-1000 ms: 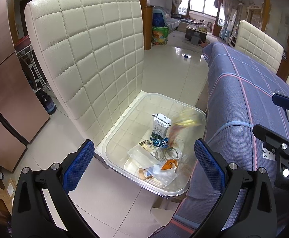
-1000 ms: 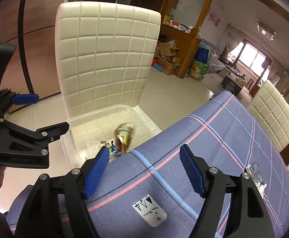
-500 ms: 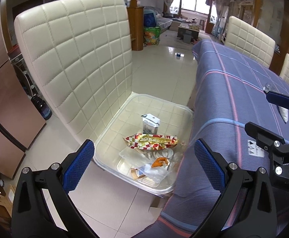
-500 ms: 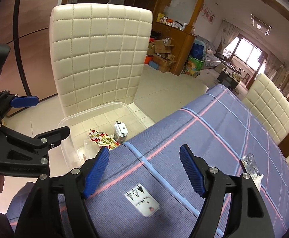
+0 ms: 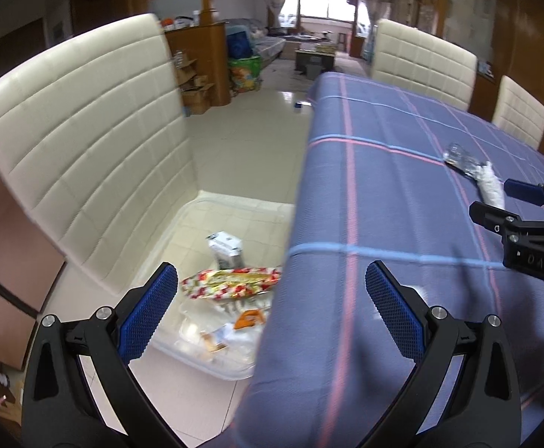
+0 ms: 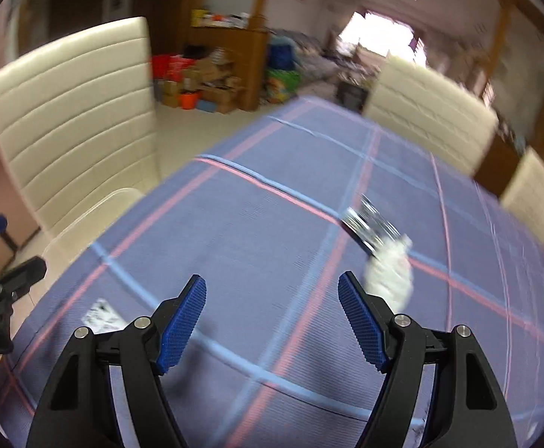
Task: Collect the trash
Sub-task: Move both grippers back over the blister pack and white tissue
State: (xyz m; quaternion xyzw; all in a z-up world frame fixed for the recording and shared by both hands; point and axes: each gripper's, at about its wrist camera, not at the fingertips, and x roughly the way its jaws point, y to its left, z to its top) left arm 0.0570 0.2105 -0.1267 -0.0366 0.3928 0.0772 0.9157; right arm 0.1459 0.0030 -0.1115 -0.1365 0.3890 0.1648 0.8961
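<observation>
right gripper body: upside-down embossed characters, unclear.

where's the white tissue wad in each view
Left wrist: tissue wad at the right edge, on the tablecloth, touching a clear wrapper.
Right wrist: tissue wad right of centre, just beyond the right tongs' right finger.
Shared landmark: the wrapper.

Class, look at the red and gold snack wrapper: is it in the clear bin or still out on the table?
In. The wrapper lies inside the clear bin on the chair seat, beside the table.
</observation>
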